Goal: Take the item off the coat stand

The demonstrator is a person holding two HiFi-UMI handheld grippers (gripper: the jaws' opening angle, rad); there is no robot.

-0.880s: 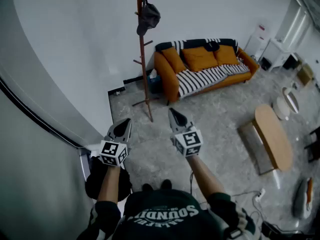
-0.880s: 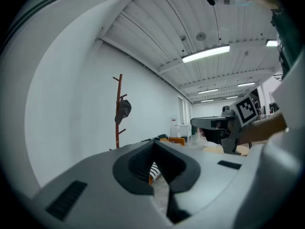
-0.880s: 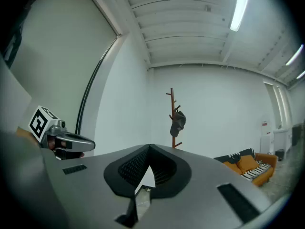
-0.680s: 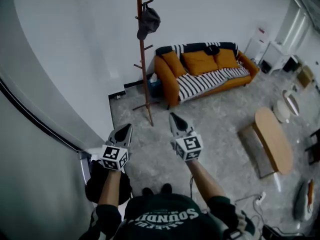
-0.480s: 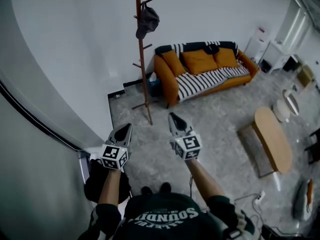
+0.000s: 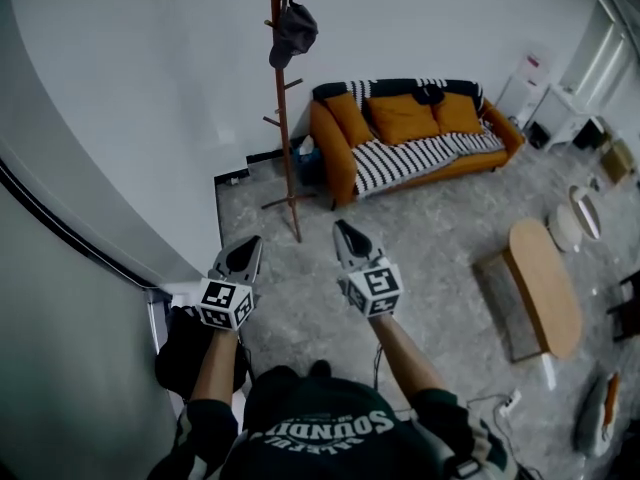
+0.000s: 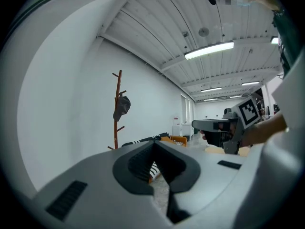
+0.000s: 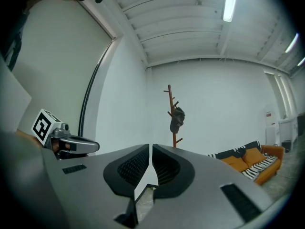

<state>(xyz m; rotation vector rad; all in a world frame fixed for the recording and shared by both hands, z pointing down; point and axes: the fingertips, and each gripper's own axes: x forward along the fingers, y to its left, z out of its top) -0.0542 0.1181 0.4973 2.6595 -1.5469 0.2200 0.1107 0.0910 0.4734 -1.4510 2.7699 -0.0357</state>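
Observation:
A dark grey cap [image 6: 293,28] hangs on an upper peg of a tall brown wooden coat stand [image 6: 282,128] by the white wall. The cap [image 7: 121,107] also shows in the left gripper view and the cap [image 8: 177,119] in the right gripper view, well ahead of both. My left gripper [image 6: 245,253] and right gripper [image 6: 349,236] are held side by side over the floor, short of the stand's base. Both have their jaws together with nothing between them.
An orange sofa [image 6: 412,133] with a striped throw stands right of the stand. An oval wooden coffee table [image 6: 545,283] lies farther right. A dark bag [image 6: 185,353] sits by the person's left foot near a curved grey wall [image 6: 70,268].
The view has shifted slightly as the person stepped; the grippers stay side by side and shut, and the cap still hangs on the stand.

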